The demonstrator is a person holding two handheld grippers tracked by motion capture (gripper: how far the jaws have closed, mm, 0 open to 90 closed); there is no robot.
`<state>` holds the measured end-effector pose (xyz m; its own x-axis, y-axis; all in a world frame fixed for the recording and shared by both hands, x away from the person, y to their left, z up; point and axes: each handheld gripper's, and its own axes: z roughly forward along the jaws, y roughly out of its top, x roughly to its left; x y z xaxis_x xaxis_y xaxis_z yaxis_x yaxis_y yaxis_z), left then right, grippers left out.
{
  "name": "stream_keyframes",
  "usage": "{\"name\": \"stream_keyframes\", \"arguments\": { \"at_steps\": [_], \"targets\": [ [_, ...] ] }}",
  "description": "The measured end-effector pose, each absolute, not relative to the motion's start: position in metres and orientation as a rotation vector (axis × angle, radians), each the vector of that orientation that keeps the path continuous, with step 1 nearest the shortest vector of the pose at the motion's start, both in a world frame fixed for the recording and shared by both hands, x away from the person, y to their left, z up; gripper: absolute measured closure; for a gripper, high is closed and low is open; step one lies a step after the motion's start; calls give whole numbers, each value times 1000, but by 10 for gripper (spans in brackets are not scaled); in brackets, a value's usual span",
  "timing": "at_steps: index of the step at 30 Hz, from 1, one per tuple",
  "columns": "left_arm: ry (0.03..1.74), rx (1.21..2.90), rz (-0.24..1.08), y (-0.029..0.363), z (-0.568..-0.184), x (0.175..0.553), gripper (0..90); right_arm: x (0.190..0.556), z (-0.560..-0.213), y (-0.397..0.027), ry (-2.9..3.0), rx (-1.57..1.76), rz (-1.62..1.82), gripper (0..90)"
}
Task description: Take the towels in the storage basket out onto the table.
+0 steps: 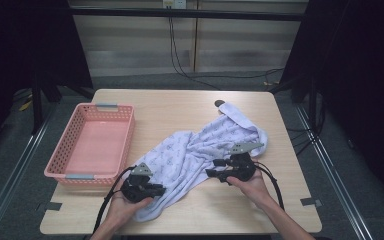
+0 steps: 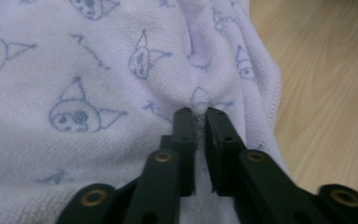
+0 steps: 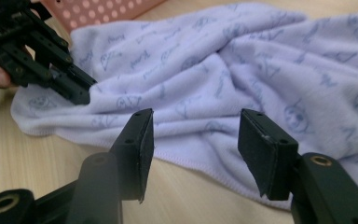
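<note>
A pale lilac towel (image 1: 195, 155) printed with small blue cartoon faces lies rumpled across the middle of the wooden tabletop (image 1: 180, 107), stretched on a slant from the far right, where one corner folds over on itself, down toward the near edge on the left. To its left stands a pink plastic basket (image 1: 62, 155) with latticed walls, its near right corner just beside the cloth. The person's two forearms come in from the near edge, a hand on each tool. The left gripper (image 1: 156, 189) sits low on the near left part of the towel, and in the left gripper view its jaws are drawn almost together with a small ridge of the terry cloth (image 2: 200, 105) pinched up between the tips — the fabric puckers into folds around that spot, and bare wood shows off to the right of the hem. The right gripper (image 1: 211, 169) rests at the towel's near edge toward the right, its grey three-cornered plate on top and its cable looping back along the wrist. Its jaws stand spread well apart in the right gripper view, hovering just over the stitched hem (image 3: 200, 163) with tabletop below and cloth beyond; nothing is pressed between the pads. Farther off in that same view the other gripper (image 3: 77, 91) bites into the towel's corner, with the pink basket (image 3: 107, 9) behind it.
</note>
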<state>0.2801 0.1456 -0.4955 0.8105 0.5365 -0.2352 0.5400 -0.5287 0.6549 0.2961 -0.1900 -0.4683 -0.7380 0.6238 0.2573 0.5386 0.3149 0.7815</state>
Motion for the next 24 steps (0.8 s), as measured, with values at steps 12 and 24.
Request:
{"name": "stream_keyframes", "arguments": {
  "at_steps": [12, 24],
  "targets": [
    [784, 2095, -55, 148, -474, 273, 634, 271, -485, -157, 2641, 981, 1347, 458],
    [895, 1948, 23, 189, -464, 281, 574, 269, -502, -107, 2655, 846, 1232, 594]
  ]
}}
